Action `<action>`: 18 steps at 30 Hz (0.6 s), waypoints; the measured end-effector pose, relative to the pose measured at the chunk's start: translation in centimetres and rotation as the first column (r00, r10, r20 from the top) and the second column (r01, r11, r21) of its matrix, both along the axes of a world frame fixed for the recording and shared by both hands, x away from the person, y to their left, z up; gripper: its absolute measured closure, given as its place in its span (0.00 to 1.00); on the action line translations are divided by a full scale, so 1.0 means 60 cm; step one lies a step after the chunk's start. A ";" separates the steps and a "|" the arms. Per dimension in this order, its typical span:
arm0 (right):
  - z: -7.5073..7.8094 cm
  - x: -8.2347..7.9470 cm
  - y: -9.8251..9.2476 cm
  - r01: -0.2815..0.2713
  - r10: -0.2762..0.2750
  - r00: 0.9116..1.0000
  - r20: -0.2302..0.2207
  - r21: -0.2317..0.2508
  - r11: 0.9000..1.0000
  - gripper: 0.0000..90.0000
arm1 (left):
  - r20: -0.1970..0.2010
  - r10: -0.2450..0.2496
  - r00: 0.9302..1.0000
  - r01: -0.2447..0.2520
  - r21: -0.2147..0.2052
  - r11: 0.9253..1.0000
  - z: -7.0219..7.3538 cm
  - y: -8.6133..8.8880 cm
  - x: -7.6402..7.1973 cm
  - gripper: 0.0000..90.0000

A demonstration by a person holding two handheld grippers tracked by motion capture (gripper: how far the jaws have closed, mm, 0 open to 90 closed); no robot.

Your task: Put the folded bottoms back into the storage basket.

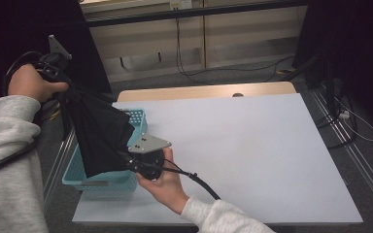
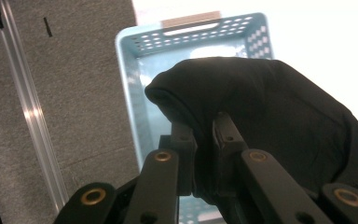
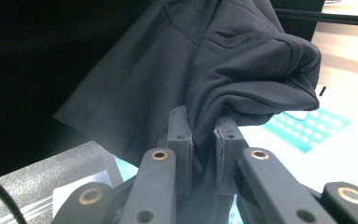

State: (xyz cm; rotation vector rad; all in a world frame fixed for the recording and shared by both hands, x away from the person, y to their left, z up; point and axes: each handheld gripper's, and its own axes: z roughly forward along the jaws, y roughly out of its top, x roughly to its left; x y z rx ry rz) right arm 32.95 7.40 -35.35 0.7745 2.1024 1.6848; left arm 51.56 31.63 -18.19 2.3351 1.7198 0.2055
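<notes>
- Black garment: dark cloth, hung stretched between both tongs above the left end of the bench, its lower part over the basket.
- Left tongs: held raised at far left, beyond the bench edge; in the left gripper view the jaws stood clamped on a fold of the garment.
- Right tongs: held near the front left of the bench, just beside the basket's right wall; in the right gripper view the jaws stood closed on bunched cloth of the garment.
- Basket: light blue, perforated plastic, rested on the left edge of the bench, partly covered by the garment.
- Bench: white top, wooden strip along the far edge.
- Sleeves: light grey, on both forearms.
</notes>
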 end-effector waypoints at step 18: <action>-0.023 0.014 -0.072 0.068 -0.070 0.997 -0.013 -0.115 0.991 0.32 | 0.132 -0.063 0.989 0.064 -0.002 0.998 -0.150 -0.009 0.016 0.30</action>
